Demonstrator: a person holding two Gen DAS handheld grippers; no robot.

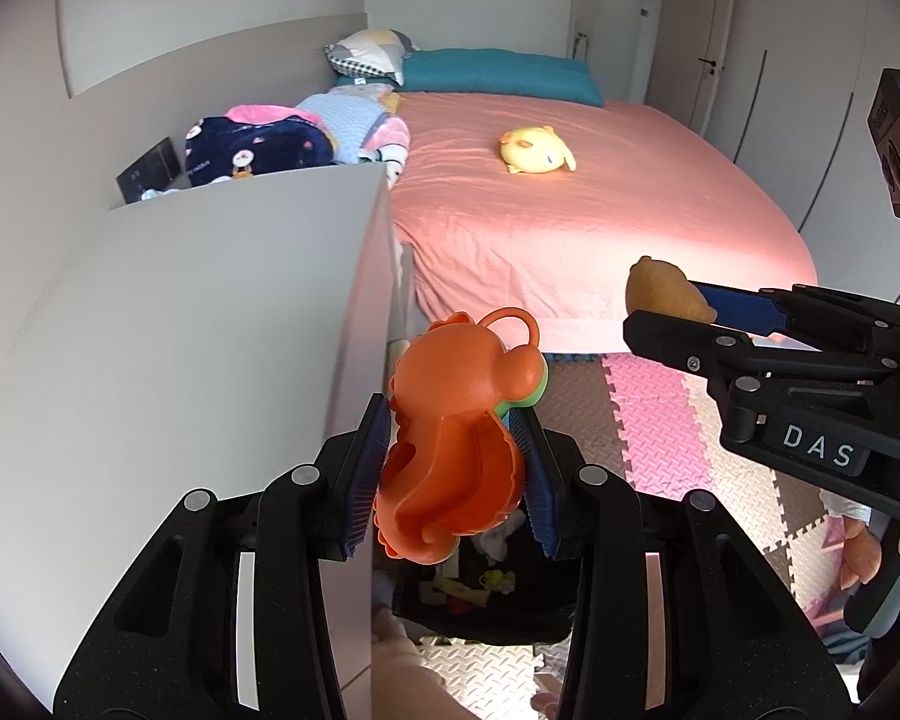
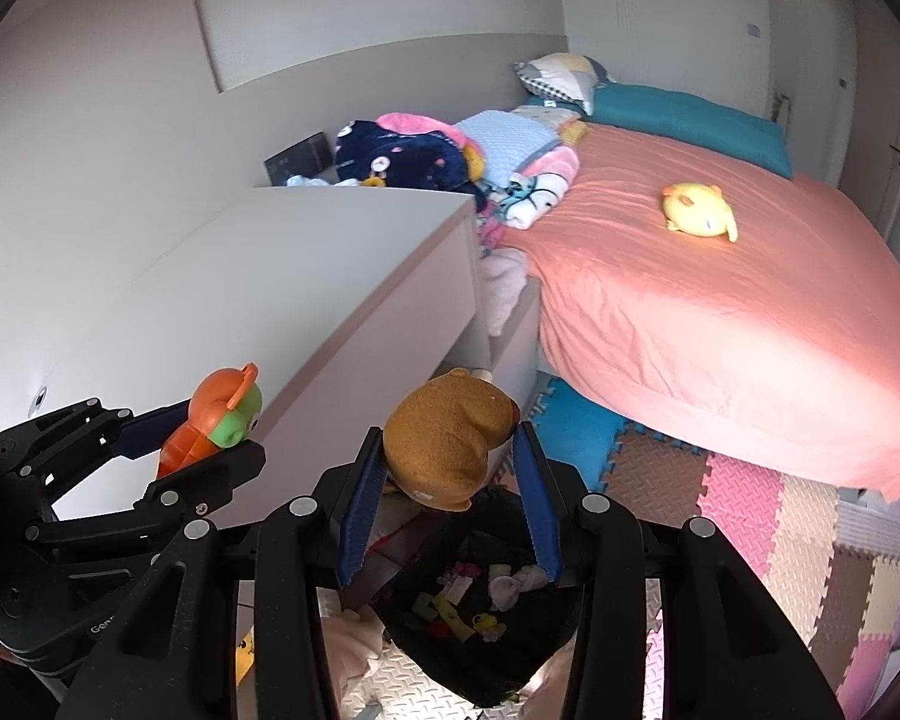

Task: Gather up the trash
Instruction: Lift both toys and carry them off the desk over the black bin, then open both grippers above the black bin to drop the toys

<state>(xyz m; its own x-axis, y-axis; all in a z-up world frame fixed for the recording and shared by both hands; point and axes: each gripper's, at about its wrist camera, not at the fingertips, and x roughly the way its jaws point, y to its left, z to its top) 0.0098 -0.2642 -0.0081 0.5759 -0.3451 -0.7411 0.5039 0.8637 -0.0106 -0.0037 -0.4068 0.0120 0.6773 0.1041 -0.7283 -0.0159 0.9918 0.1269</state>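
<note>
My left gripper [image 1: 450,468] is shut on an orange plastic monkey toy [image 1: 456,450] with a green face; it also shows in the right wrist view [image 2: 210,420]. My right gripper [image 2: 450,480] is shut on a brown fuzzy bear toy [image 2: 450,438], seen as a tan lump in the left wrist view [image 1: 666,294]. Both grippers hang above a black bag [image 2: 480,612] on the floor that holds several small scraps and socks; the bag also shows in the left wrist view [image 1: 486,594].
A white cabinet [image 1: 180,330] stands at left beside the bag. A bed with a pink sheet [image 1: 570,210] carries a yellow plush [image 1: 537,150] and folded blankets [image 1: 270,144]. Coloured foam mats [image 1: 660,420] cover the floor.
</note>
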